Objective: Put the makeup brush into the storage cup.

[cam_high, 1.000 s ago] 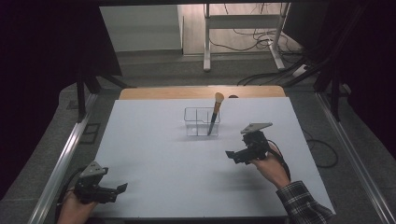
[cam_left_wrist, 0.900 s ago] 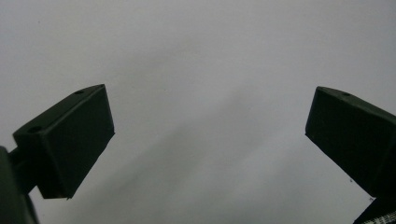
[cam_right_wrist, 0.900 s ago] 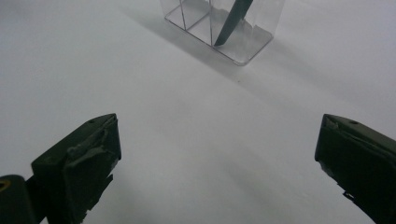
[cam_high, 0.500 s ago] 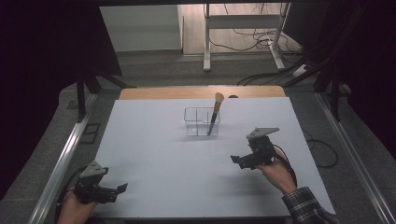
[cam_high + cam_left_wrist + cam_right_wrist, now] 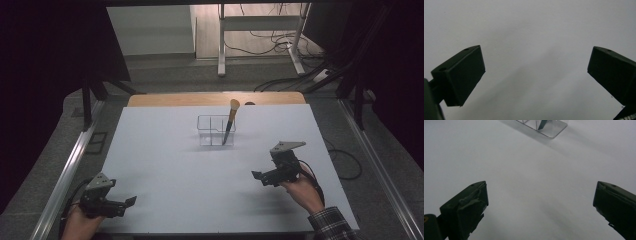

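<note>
A makeup brush (image 5: 231, 120) stands tilted in the right compartment of a clear divided organiser (image 5: 216, 130), its dark handle down inside and its pale bristle head leaning up and to the right above the rim. The organiser sits on the white counter (image 5: 165, 155), a little right of centre and toward the far side; its left compartment holds nothing that can be made out. In the right gripper view a corner of the same organiser (image 5: 544, 127) shows at the top edge, with the dark tip of the brush handle (image 5: 543, 123) inside it. The right hand-held gripper (image 5: 262, 177) is near and to the right of the organiser, well apart from it, held just above the counter by the person's right hand (image 5: 300, 190), a plaid cuff at the wrist; its jaws stand wide apart with only bare counter between them, and a grey three-cornered plate (image 5: 286, 146) tops it. The left hand-held gripper (image 5: 129, 202) is at the near left corner of the counter, far from the organiser, held by the left hand (image 5: 80, 222); its jaws are likewise spread wide over bare white surface. Beyond the counter's far edge a strip of wood (image 5: 215, 98) shows, then grey floor with cables and the legs of a metal frame (image 5: 260, 35).
</note>
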